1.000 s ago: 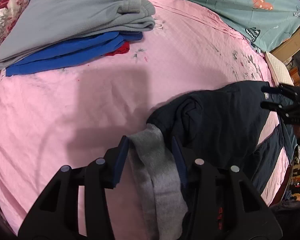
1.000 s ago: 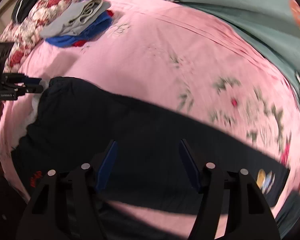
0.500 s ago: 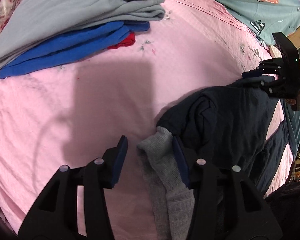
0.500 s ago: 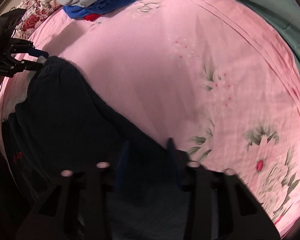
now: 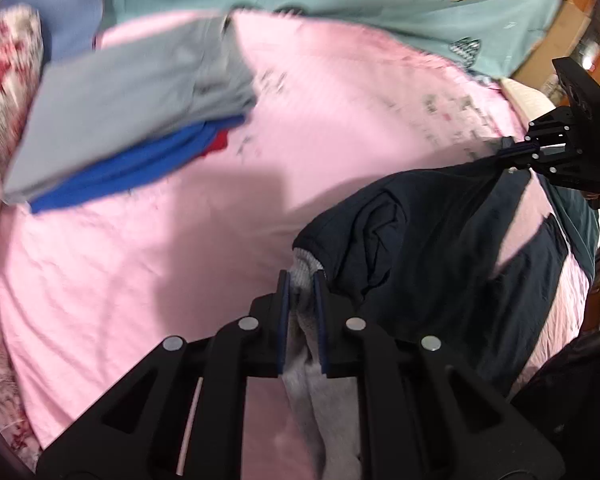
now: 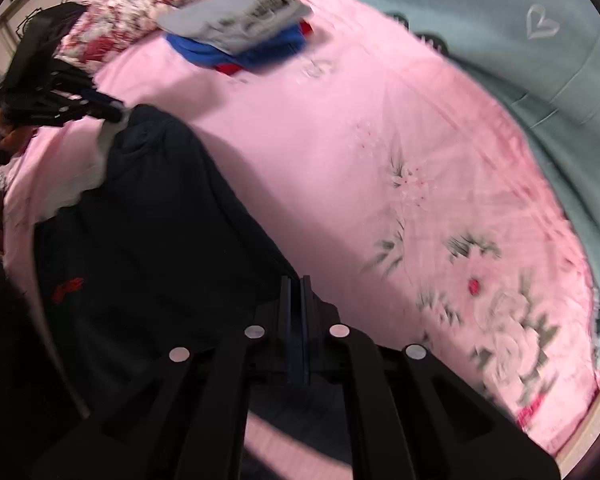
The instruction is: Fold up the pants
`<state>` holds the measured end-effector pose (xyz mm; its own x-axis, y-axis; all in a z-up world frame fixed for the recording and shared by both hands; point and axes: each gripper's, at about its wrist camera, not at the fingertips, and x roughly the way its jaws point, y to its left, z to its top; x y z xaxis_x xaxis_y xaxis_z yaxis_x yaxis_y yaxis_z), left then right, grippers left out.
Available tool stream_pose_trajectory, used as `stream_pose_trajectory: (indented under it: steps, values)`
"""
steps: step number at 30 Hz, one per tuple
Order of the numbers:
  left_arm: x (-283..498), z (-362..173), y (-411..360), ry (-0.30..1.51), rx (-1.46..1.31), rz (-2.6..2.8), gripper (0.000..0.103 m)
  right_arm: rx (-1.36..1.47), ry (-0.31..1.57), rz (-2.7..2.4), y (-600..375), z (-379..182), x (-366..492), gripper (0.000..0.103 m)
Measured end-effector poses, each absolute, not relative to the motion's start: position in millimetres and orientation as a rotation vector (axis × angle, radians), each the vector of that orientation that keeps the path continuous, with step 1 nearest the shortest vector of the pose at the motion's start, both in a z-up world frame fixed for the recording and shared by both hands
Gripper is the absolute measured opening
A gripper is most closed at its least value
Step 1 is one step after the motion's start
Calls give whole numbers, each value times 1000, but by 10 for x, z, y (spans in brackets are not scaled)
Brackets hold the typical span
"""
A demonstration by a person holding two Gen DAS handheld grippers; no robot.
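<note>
My right gripper [image 6: 296, 292] sits at bottom centre, its jaws pinched on the edge of the dark pants [image 6: 148, 232] spread across the left half of the frame. At upper left my left gripper [image 6: 108, 111] clamps their pale lining end. A clothes pile [image 6: 240, 36] lies top centre on the pink sheet [image 6: 360, 140].

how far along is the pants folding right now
Done: a folded stack sits at the far side of the pink bed sheet. In hand: the left tongs are shut on the dark pants at the grey lining, the right tongs on their edge. Left: every fold; the pants look rumpled.
</note>
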<state>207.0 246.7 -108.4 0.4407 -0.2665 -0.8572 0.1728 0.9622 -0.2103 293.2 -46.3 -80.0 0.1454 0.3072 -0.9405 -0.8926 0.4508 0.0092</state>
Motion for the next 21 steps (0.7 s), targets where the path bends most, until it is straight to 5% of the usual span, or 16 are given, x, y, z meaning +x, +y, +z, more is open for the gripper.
stream_pose_trajectory:
  steps: [9, 21]
  values:
    - [1147, -526, 2153, 990, 40, -382, 11, -679, 1101, 1050, -903, -345, 1503, 3]
    - [371, -1555, 1975, 1218, 44, -334, 13, -566, 1325, 970, -996, -1583, 645, 4]
